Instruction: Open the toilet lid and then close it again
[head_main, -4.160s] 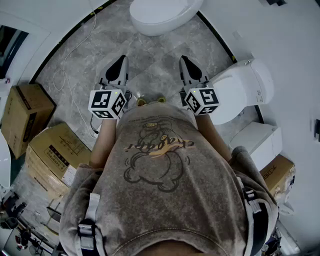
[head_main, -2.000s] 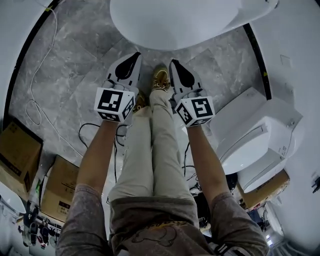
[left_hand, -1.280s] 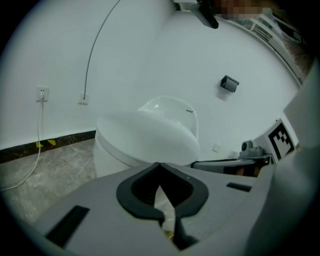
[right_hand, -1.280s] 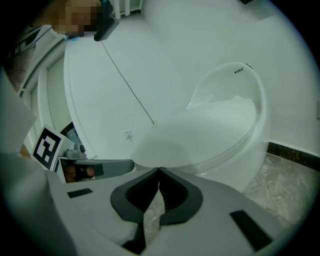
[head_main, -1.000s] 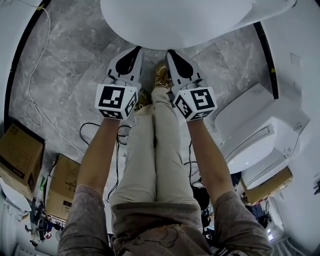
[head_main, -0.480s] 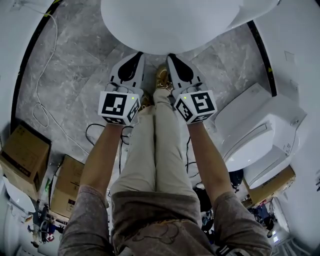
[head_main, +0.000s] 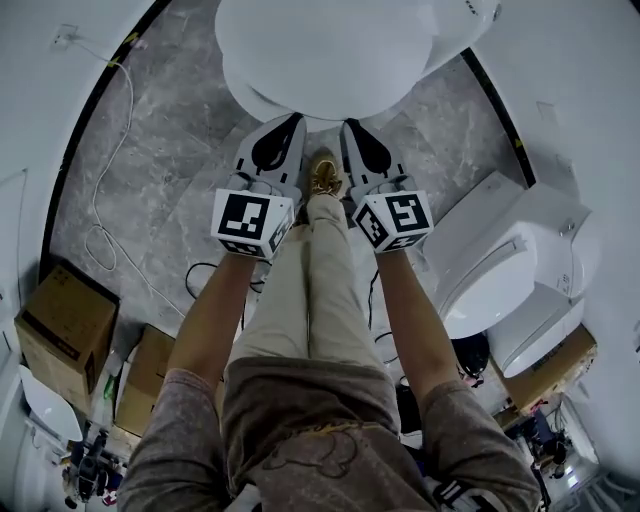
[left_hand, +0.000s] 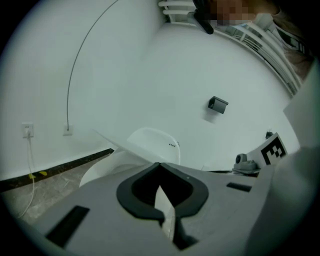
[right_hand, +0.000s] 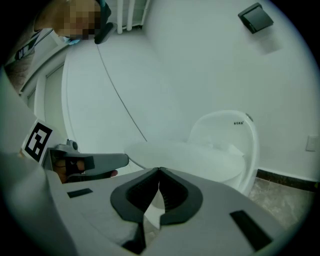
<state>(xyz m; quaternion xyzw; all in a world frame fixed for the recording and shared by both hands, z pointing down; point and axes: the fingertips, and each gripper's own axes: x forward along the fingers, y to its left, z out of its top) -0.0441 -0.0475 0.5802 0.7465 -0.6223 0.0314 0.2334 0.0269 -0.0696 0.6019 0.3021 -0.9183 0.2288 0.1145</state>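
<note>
Two hand-held grippers are held out side by side over the person's legs, tips pointing at the front of a white toilet (head_main: 250, 98). The left hand-held gripper (head_main: 292, 118) is clenched: in the left gripper view its jaws (left_hand: 160, 164) meet at the tips with nothing clamped between them. The right hand-held gripper (head_main: 350, 125) is clenched in the same way, its jaws (right_hand: 159, 170) touching at the tips and empty.

From the head view the toilet lid (head_main: 330, 50) fills the top of the frame as a broad white oval, and both tips sit just at its front edge; whether they touch it cannot be told. In the right gripper view the lid (right_hand: 185, 155) lies flat and level just beyond the jaws, with an upright rounded white back part (right_hand: 227, 132) behind it. The left gripper view shows that same back part (left_hand: 150, 142) beyond the thin edge of the lid.

One brown shoe (head_main: 322, 178) shows between the two grippers, on the grey marble floor (head_main: 170, 180). A white cable (head_main: 105, 170) trails across the floor at the left, near two cardboard boxes (head_main: 60, 330). A second toilet (head_main: 500, 270) stands to the right, well apart from the first.
</note>
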